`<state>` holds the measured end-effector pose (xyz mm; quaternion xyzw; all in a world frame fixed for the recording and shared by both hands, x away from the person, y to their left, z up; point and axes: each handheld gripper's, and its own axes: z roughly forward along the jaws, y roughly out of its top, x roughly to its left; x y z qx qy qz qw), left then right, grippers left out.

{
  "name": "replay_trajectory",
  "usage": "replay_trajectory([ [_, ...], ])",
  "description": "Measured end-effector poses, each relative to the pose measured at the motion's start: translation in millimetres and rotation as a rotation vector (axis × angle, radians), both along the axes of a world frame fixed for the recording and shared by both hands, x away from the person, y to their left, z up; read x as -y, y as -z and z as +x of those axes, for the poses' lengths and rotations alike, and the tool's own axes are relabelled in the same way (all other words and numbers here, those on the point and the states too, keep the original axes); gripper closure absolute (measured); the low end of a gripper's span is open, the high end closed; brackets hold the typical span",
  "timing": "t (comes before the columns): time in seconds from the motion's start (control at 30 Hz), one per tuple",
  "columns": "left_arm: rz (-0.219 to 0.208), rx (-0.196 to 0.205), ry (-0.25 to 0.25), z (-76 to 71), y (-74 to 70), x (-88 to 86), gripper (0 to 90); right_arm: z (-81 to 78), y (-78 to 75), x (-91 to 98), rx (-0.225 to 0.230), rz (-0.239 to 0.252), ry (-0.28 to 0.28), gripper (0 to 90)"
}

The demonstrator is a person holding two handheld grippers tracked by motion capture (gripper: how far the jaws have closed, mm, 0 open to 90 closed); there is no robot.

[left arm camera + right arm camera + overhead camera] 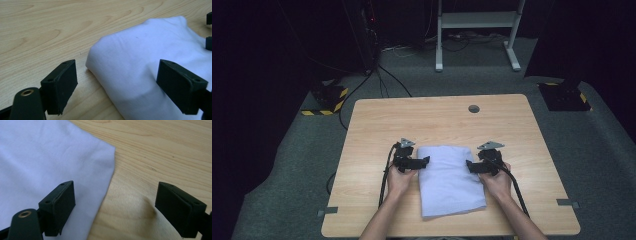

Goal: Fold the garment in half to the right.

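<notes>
A folded white cloth lies in the middle of the wooden table. My left gripper rests at the cloth's left edge, jaws open and pointing right. In the left gripper view the cloth bulges between the spread jaws of that gripper. My right gripper sits at the cloth's right edge, open, pointing left. In the right gripper view the cloth's edge runs between the jaws of that gripper, one jaw over cloth, the other over bare wood. Nothing is gripped.
A round cable hole sits near the table's far edge. Beyond the table, on the grey floor, stand white desk legs, black stands with yellow-striped bases and loose cables. Bare wood surrounds the cloth.
</notes>
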<state>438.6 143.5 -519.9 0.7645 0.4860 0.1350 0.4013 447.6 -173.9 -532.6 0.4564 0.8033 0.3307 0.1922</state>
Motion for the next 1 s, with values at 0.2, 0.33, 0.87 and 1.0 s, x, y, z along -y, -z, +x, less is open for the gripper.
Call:
replay_trajectory([
  [0.2, 0.054, 0.038, 0.020, -13.4, -0.3, 8.1, 18.2, -16.5, -2.4, -7.1, 0.040, 0.012, -0.063, 16.5],
  [0.33, 0.086, 0.031, 0.022, -5.8, 1.8, 14.6, 18.6, -17.0, 3.0, -18.4, 0.037, -0.018, -0.081, 16.6],
  [0.87, 0.074, 0.062, 0.026, 17.8, -14.4, 25.0, 16.2, -2.5, -2.9, -24.4, 0.042, 0.015, -0.041, 17.6],
  [1.0, 0.130, 0.041, 0.010, 4.9, -5.4, 14.1, 17.3, -1.9, 3.6, -16.6, 0.024, -0.002, -0.028, 16.8],
])
